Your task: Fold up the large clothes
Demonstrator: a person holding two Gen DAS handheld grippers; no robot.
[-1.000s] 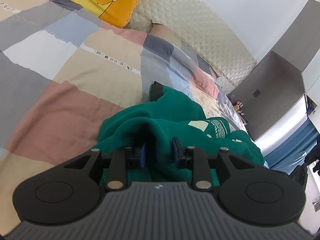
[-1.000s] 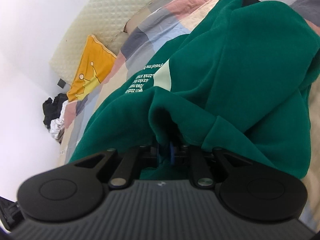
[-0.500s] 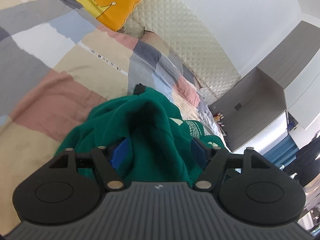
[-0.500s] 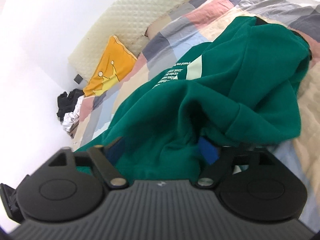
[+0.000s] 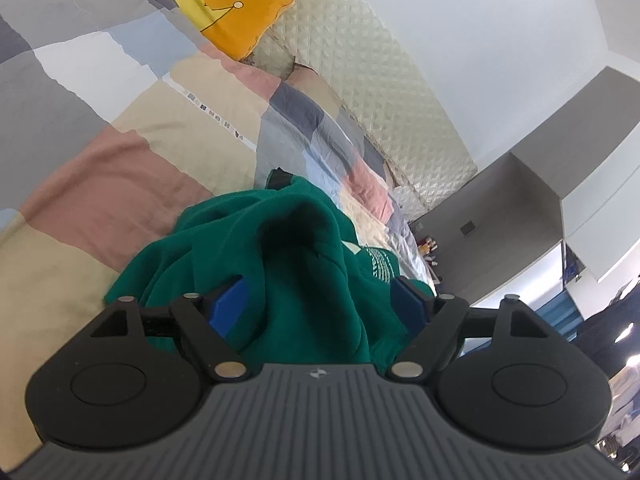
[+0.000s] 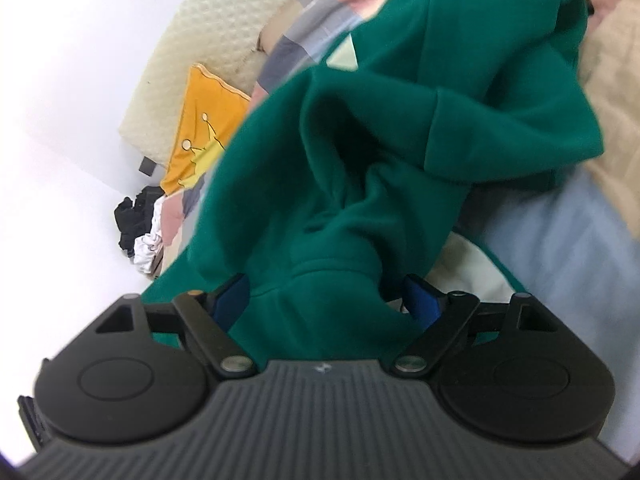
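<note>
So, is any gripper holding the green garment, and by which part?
Nothing is held. Left gripper and right gripper are open around loose folds of the green sweatshirt.

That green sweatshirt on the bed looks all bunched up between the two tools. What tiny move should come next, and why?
Probably draw both grippers back clear of the cloth. The green sweatshirt lies crumpled on the patchwork quilt, and both sets of jaws have just been opening; fabric sits loose between them, unpinched. Backing off would free them to find an edge and regrip.

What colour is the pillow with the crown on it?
The pillow is orange with a yellow crown outlined in black. It shows best in the left wrist view.
</note>
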